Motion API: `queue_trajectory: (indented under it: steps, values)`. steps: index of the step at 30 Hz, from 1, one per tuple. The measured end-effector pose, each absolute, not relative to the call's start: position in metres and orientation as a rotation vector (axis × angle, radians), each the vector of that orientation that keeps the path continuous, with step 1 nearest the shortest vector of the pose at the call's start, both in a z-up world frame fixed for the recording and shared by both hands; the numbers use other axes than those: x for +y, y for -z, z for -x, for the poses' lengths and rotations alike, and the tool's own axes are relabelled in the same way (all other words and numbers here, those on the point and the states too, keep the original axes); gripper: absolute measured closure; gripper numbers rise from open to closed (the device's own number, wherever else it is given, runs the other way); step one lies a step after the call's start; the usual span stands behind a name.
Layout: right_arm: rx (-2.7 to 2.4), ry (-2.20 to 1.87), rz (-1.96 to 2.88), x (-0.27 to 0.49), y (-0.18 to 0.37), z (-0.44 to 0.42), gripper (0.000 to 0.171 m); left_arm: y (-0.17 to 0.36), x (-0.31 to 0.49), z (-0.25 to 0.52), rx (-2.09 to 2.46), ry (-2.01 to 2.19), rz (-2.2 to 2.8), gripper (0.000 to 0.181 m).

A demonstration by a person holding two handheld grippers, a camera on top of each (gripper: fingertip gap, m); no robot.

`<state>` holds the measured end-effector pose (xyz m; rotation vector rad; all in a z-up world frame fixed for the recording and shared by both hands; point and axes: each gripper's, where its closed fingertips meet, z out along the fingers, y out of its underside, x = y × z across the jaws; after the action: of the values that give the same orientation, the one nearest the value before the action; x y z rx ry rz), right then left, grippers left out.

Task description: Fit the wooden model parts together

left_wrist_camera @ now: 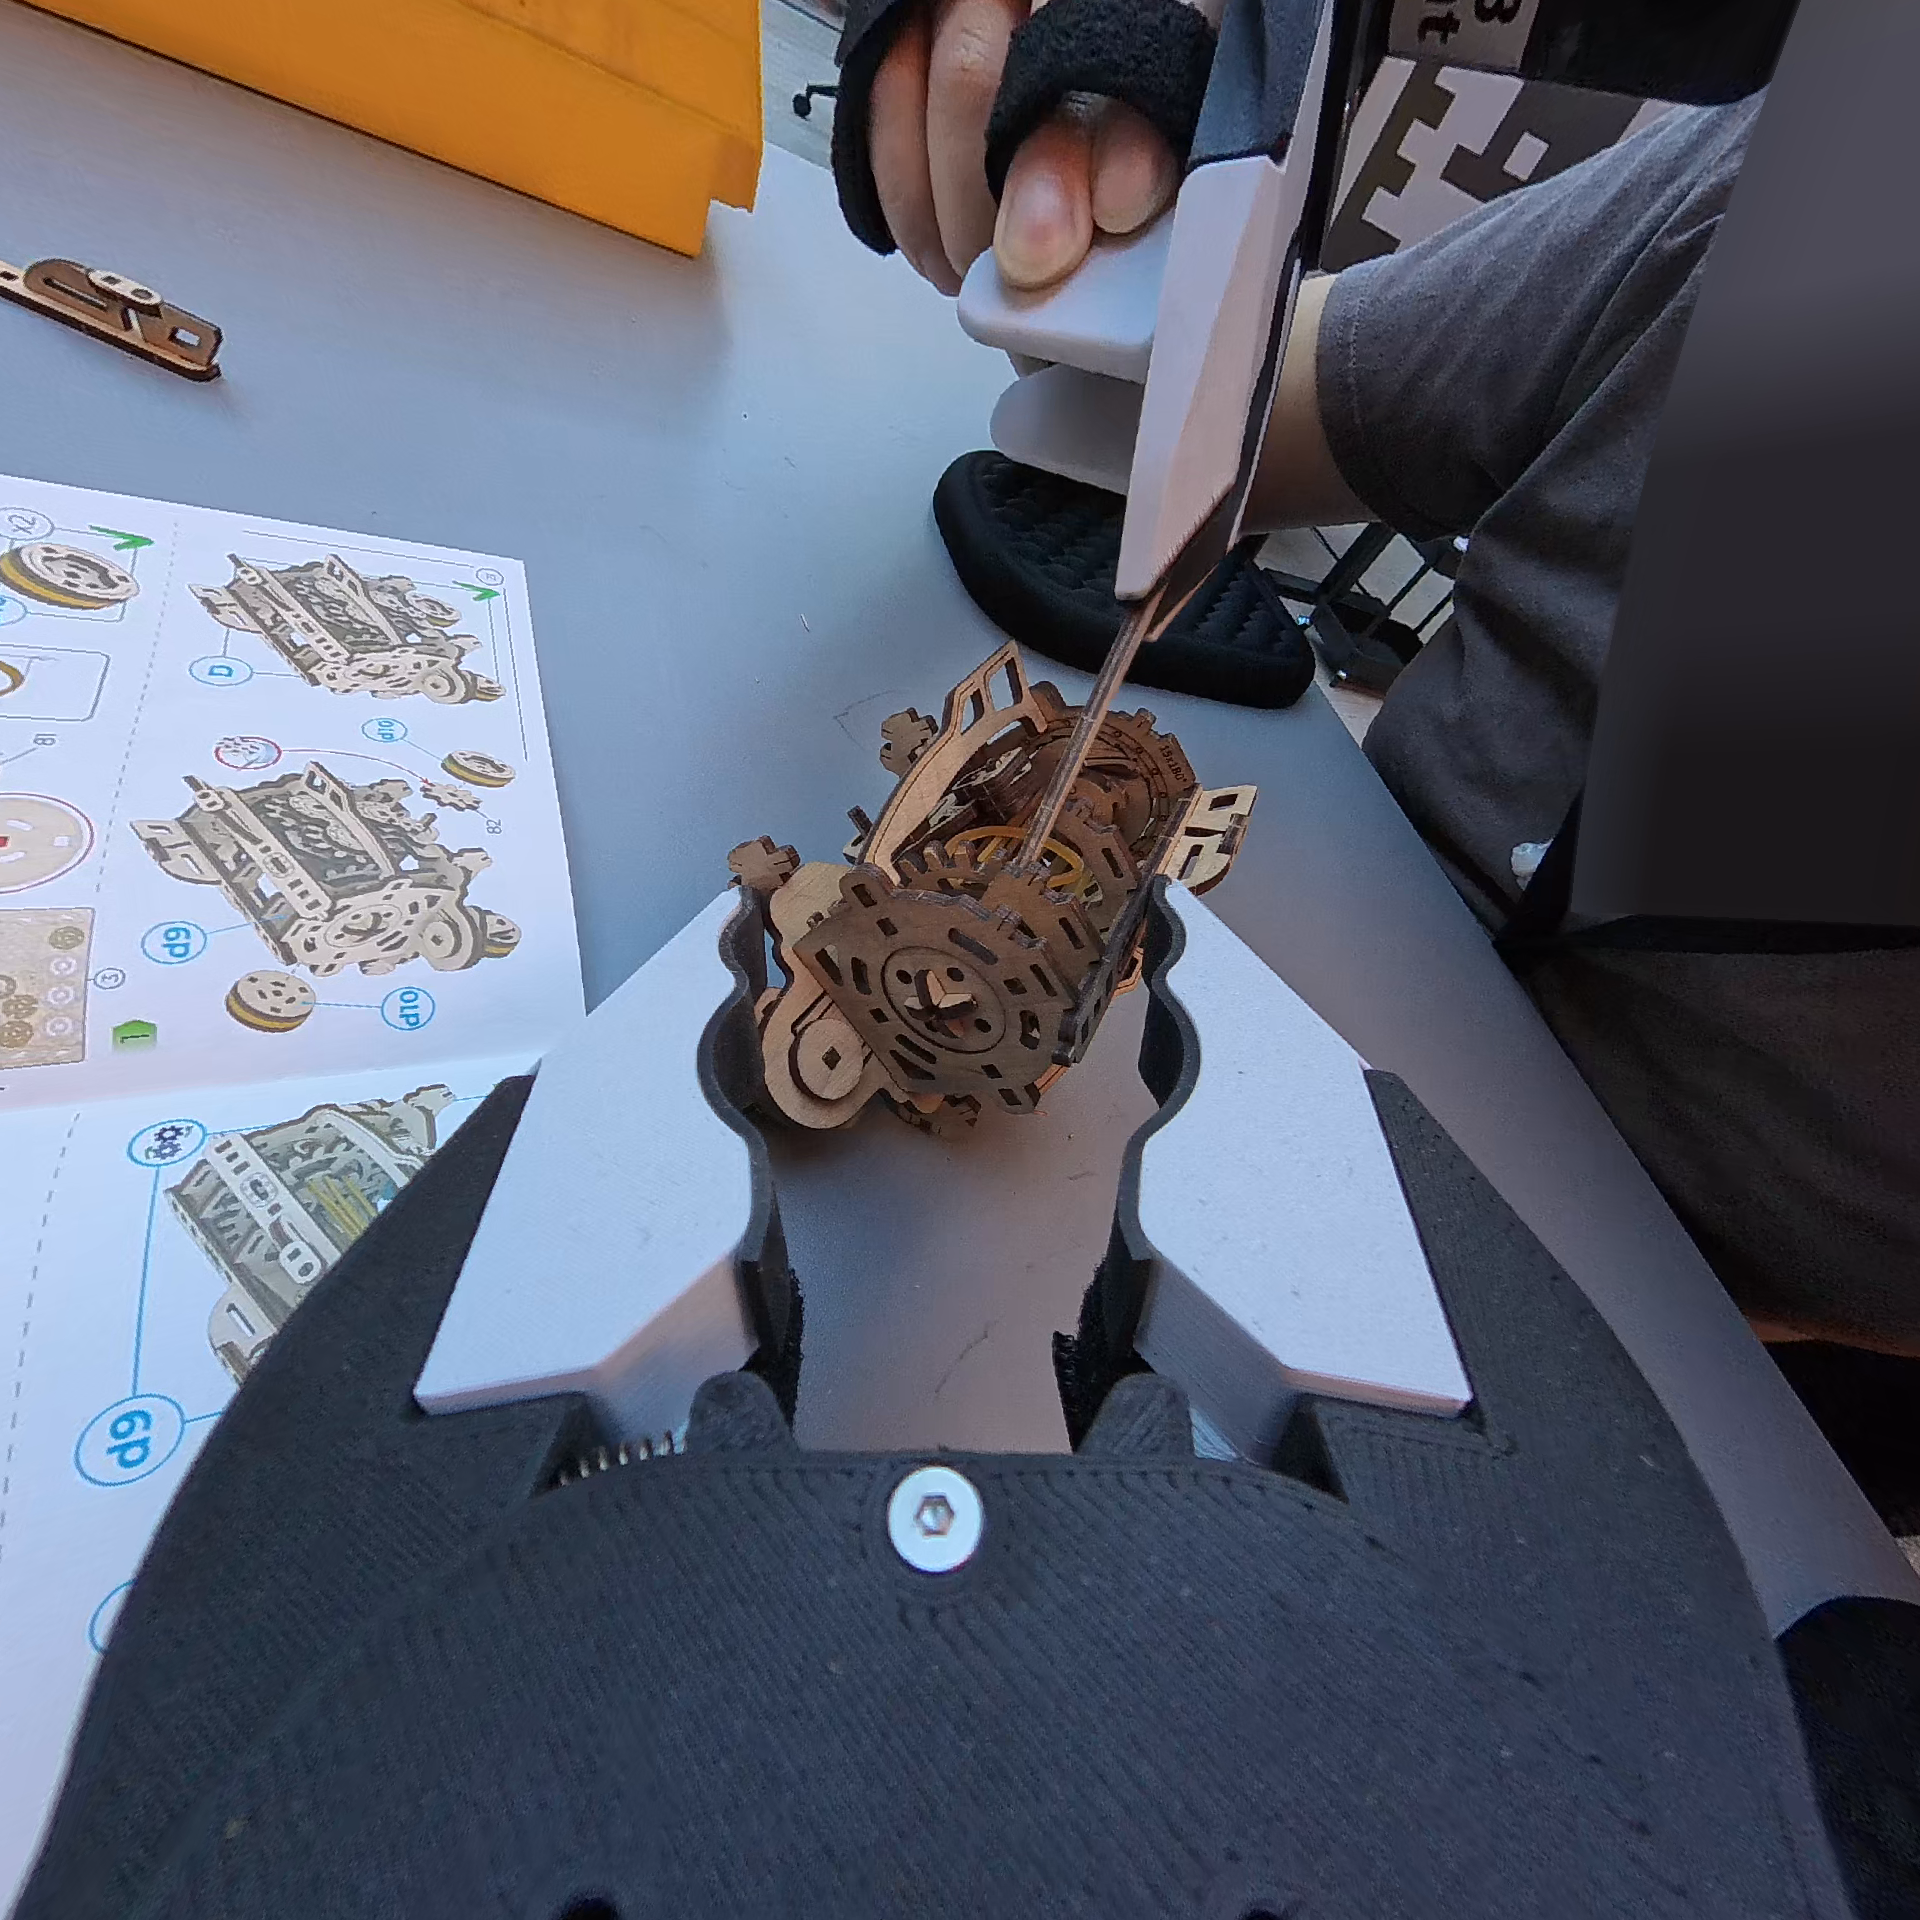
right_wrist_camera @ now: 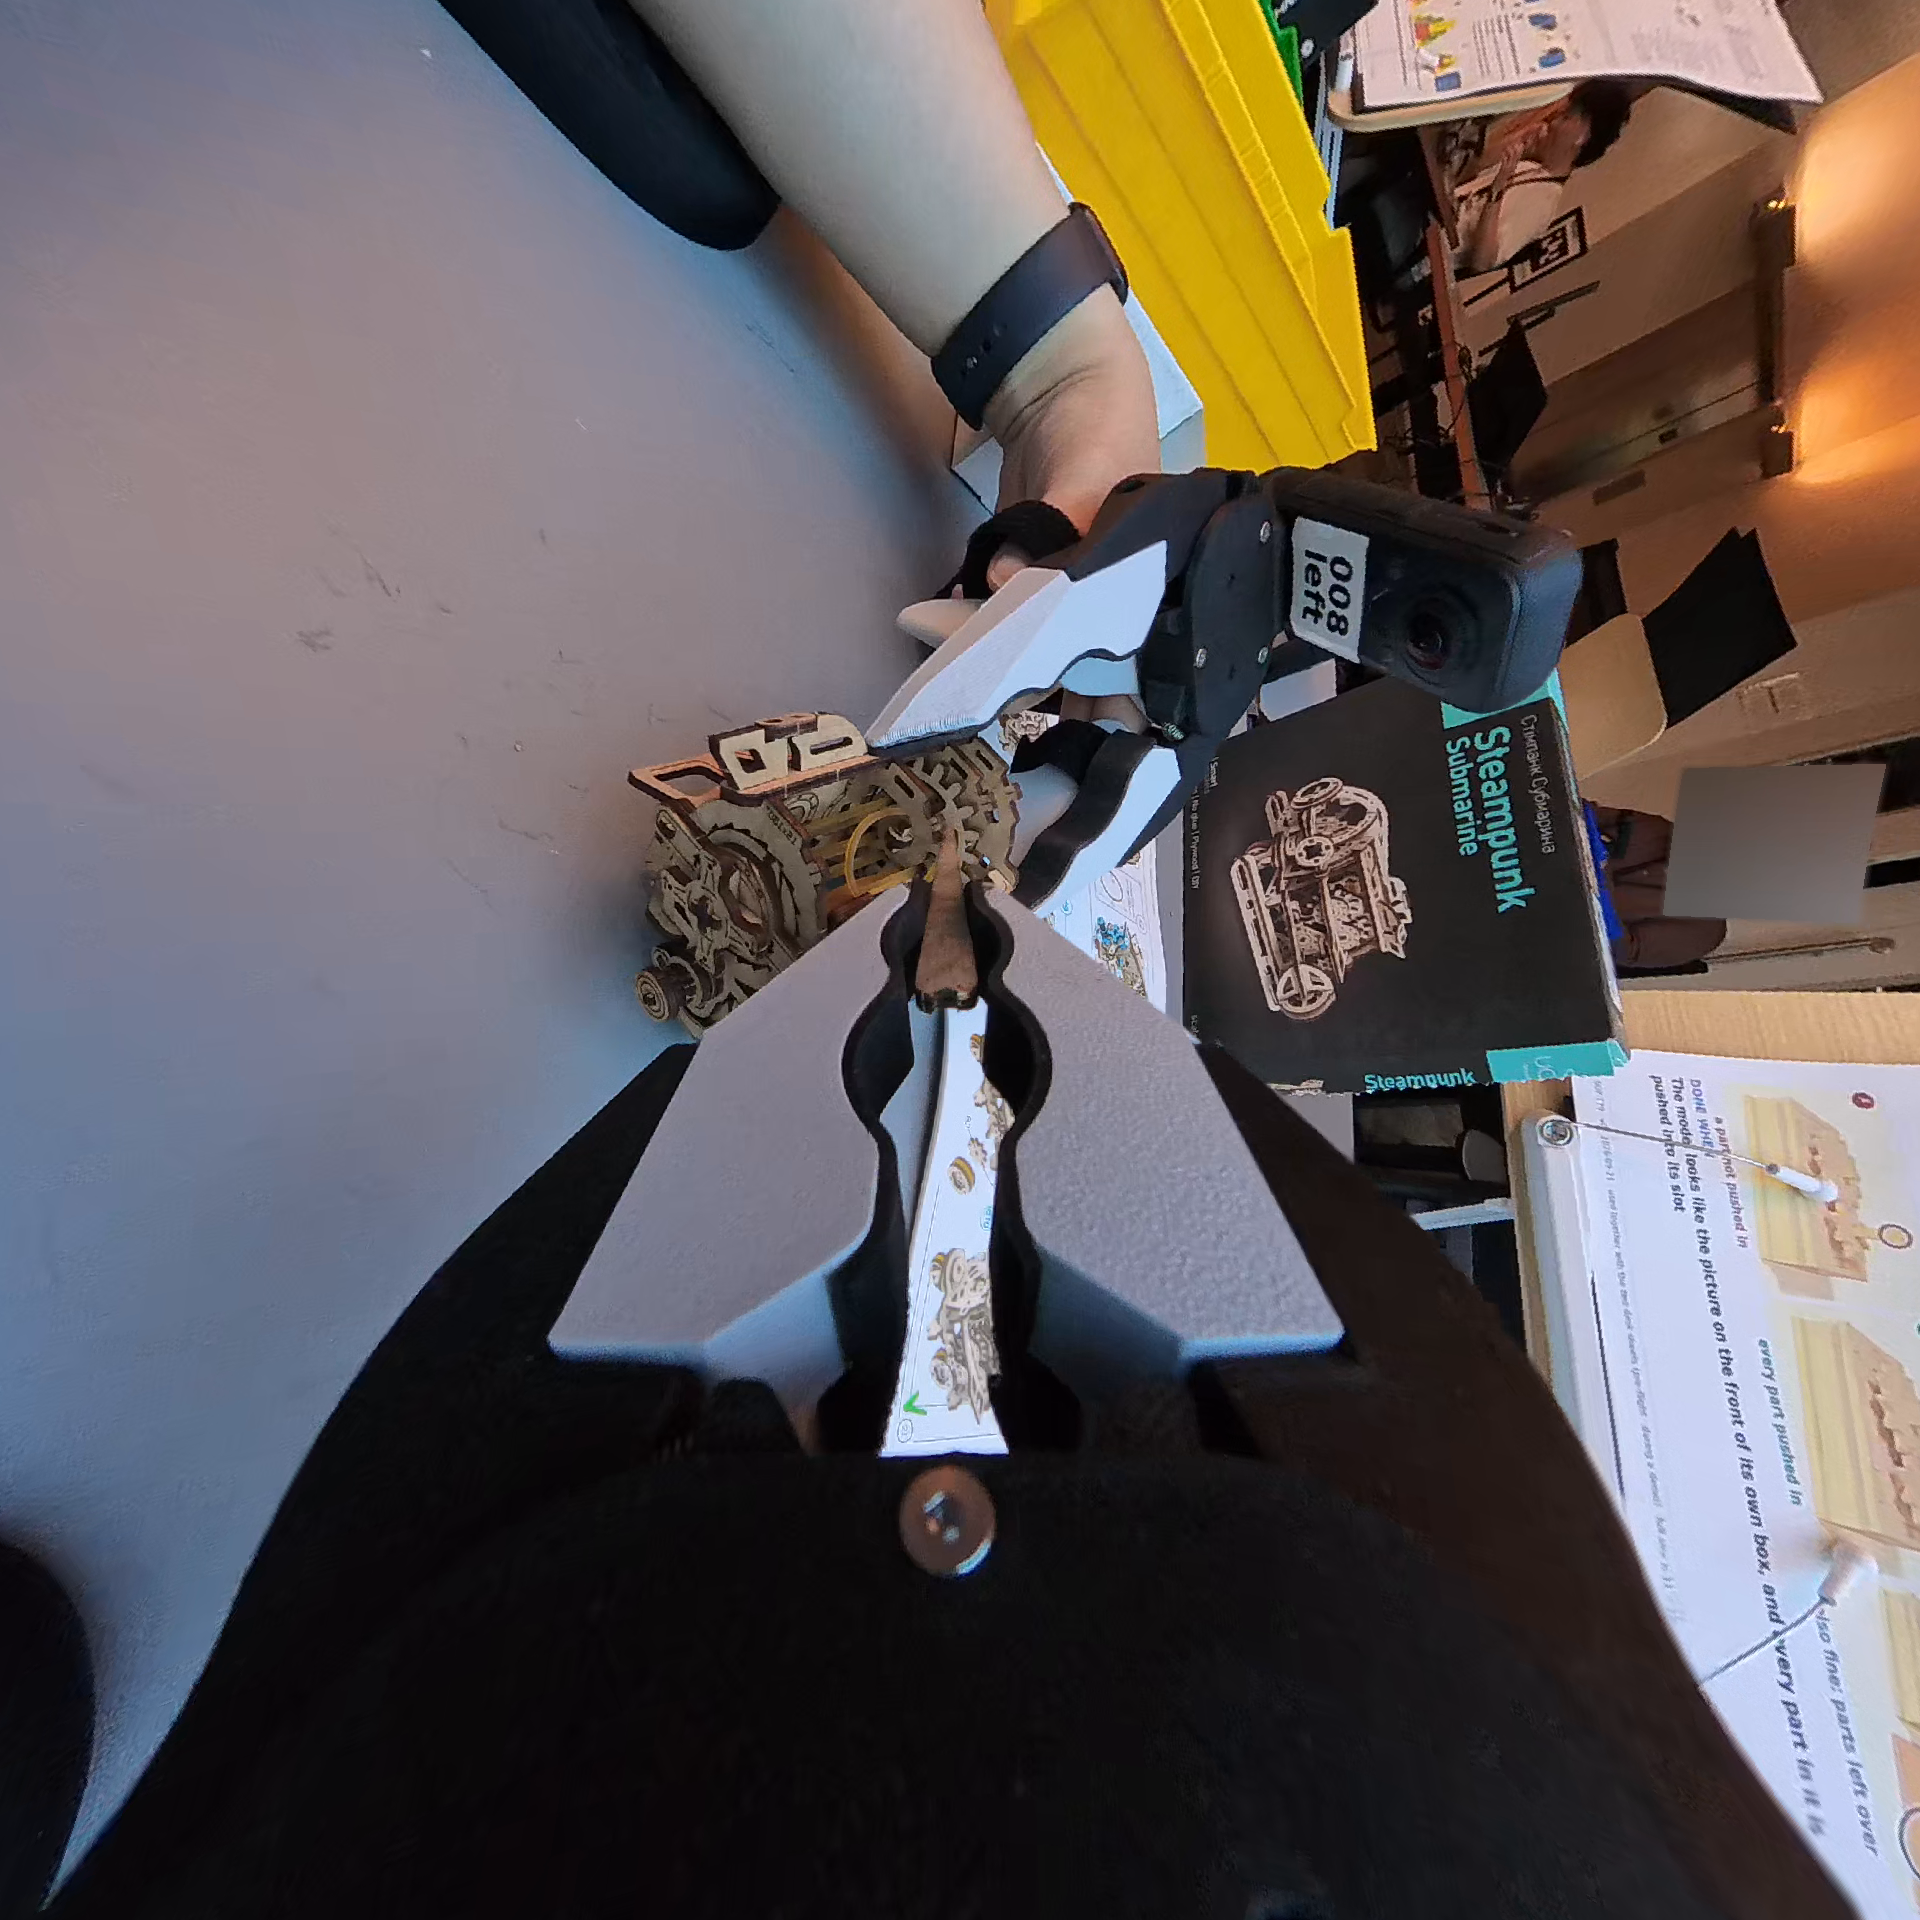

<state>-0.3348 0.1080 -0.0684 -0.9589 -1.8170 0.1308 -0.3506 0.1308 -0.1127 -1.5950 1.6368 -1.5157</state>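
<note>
We see the wooden model (left_wrist_camera: 977, 935) resting on the grey table (left_wrist_camera: 582, 416), wedged between the tips of our left gripper (left_wrist_camera: 951, 925), whose fingers are parted about as wide as the model and press its two sides. Our right gripper (right_wrist_camera: 940, 940) is closed almost fully on a thin wooden part (right_wrist_camera: 940, 935), its tip reaching among the model's gears, though whether it has seated there we cannot tell. An instruction sheet (left_wrist_camera: 312, 831) lies beside the model.

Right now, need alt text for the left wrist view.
The left gripper clamps a brown laser-cut wooden model on a grey table, while the right gripper pokes a thin flat wooden stick into its gears. A printed instruction sheet lies left.
</note>
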Motion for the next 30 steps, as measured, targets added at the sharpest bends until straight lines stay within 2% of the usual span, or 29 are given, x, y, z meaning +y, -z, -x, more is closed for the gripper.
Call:
queue_trajectory:
  steps: [1, 9, 30]
  values:
    - [-1.820, -0.123, 0.956, 0.108, 0.069, 0.335, 0.166, 0.113, 0.131, 0.351, 1.636, 1.516, 1.595, 0.109]
    - [-1.852, -0.164, 0.990, 0.108, 0.068, 0.335, 0.165, 0.113, 0.129, 0.350, 1.644, 1.522, 1.595, 0.109]
    - [-1.855, -0.692, 1.349, 0.113, 0.068, 0.325, 0.166, 0.114, 0.125, 0.349, 1.664, 1.544, 1.597, 0.109]
